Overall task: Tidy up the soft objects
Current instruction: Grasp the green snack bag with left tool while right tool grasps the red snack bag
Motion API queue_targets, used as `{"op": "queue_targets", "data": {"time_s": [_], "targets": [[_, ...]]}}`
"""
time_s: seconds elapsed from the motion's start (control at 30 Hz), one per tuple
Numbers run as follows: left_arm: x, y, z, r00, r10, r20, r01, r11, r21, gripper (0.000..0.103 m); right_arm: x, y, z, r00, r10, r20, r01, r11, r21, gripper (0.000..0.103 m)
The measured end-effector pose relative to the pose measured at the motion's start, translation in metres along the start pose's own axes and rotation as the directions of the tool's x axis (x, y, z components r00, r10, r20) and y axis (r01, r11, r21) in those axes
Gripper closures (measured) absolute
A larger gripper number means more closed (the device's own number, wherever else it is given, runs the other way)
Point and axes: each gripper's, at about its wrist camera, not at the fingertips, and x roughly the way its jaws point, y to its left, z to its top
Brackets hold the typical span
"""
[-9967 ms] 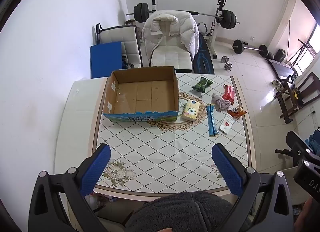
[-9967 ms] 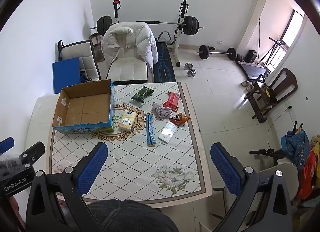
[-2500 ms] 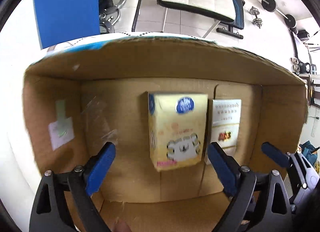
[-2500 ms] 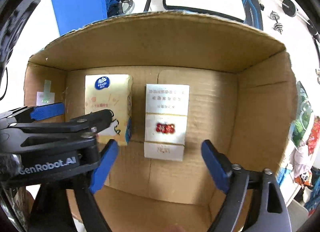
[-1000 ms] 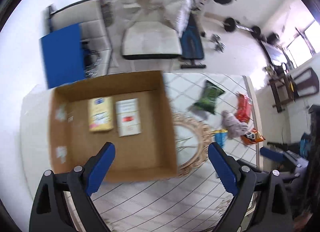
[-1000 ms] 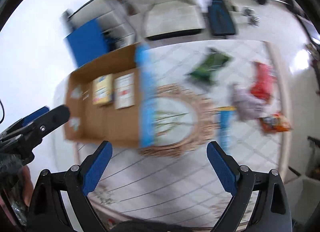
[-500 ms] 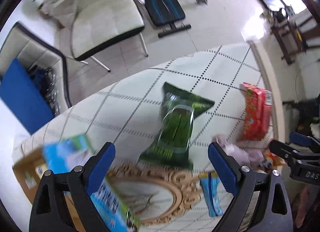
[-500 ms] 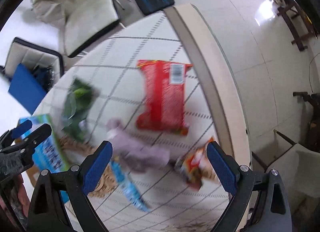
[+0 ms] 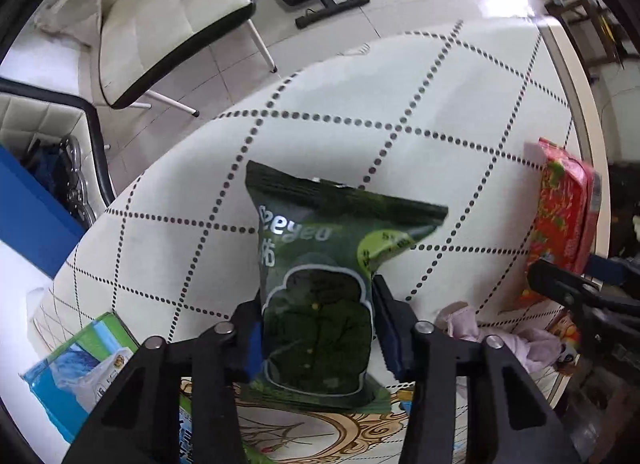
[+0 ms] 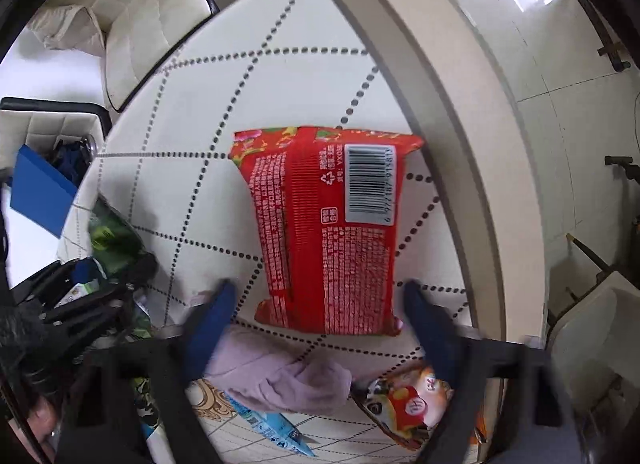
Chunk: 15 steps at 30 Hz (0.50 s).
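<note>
My left gripper (image 9: 318,328) is shut on the lower part of a dark green snack bag (image 9: 320,264) that lies on the white dotted tablecloth (image 9: 320,136). My right gripper (image 10: 318,316) is open, its blue fingers on either side of the near end of a red packet (image 10: 324,232), barcode side up; I cannot tell whether they touch it. The red packet also shows in the left wrist view (image 9: 560,224), and the green bag in the right wrist view (image 10: 112,236). A lilac cloth (image 10: 280,376) lies just below the red packet.
The printed corner of the cardboard box (image 9: 80,368) is at the lower left. An orange snack bag (image 10: 412,404) and a blue stick packet (image 10: 272,428) lie near the cloth. The table's beige edge (image 10: 448,104) runs close on the right. A white chair (image 9: 168,16) stands beyond.
Both grippers have dropped closer to the table. My left gripper has shut on the green bag. My right gripper has narrowed around the red packet.
</note>
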Motion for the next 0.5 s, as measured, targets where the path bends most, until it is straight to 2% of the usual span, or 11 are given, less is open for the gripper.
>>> {"op": "queue_targets", "data": {"time_s": [0.03,0.13,0.3,0.43,0.5], "targets": [[-0.003,0.001,-0.001,1.0,-0.003,0.009,0.003,1.0,-0.013,0.065,-0.002,0.001,-0.001,1.0,-0.012,0.011,0.012,1.0,0.002,0.044],[-0.016,0.002,-0.008,0.999,0.001,0.052,0.001,0.999,-0.037,0.067,-0.008,0.006,-0.006,0.998,-0.04,0.042,0.041,0.999,-0.011,0.05],[-0.048,0.009,-0.027,0.992,-0.05,0.12,0.059,0.995,-0.076,0.068,-0.03,0.015,-0.027,0.995,-0.038,0.094,0.043,0.998,-0.05,0.053],[-0.083,0.022,-0.055,0.976,-0.104,0.19,0.129,0.984,-0.124,0.069,-0.065,0.035,-0.054,0.989,0.01,0.147,0.005,0.995,-0.104,0.053],[-0.106,0.033,-0.078,0.962,-0.126,0.243,0.164,0.976,-0.146,0.069,-0.082,0.049,-0.072,0.985,0.037,0.171,-0.013,0.99,-0.14,0.053]]}}
